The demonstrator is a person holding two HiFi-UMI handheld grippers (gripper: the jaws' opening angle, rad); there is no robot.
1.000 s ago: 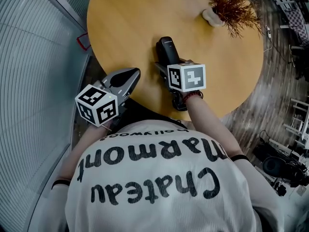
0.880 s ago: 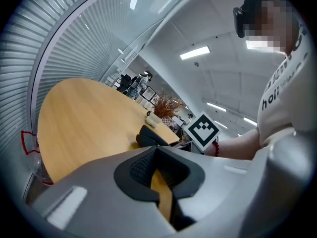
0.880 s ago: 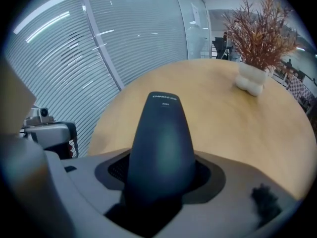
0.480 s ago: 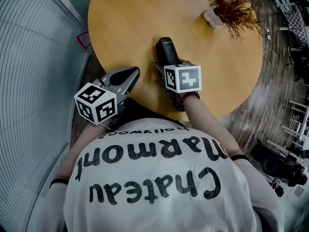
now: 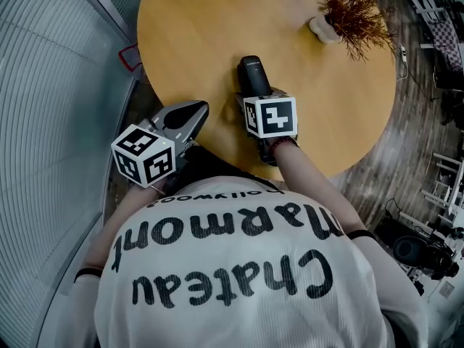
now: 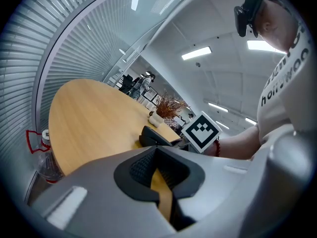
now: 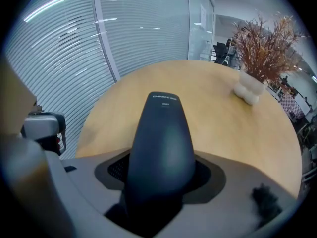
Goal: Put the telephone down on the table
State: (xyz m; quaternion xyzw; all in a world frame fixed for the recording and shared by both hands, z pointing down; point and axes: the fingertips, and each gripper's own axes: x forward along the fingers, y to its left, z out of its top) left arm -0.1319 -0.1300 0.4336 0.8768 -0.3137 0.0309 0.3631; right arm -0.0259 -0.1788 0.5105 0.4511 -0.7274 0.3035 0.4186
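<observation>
The telephone point(image 5: 253, 77) is a black handset lying lengthwise over the near part of the round wooden table point(image 5: 203, 27). My right gripper point(image 5: 254, 96) is shut on its near end, and the marker cube hides the grip from above. In the right gripper view the telephone point(image 7: 162, 143) fills the space between the jaws and points out over the table point(image 7: 218, 118). Whether it touches the wood I cannot tell. My left gripper point(image 5: 191, 112) hovers at the table's near-left edge, shut and holding nothing. In the left gripper view its jaws point(image 6: 159, 175) meet, with the telephone point(image 6: 154, 136) beyond them.
A dried reddish plant point(image 5: 351, 9) in a small white vase point(image 5: 320, 27) stands at the table's far right. A bottle with a red strap point(image 6: 45, 157) stands off the table's left edge, beside a curved glass wall with blinds point(image 5: 43, 85). Equipment stands on the floor at right.
The right gripper's cube has shifted a little to the left with the telephone still held. The left gripper has hardly moved.
</observation>
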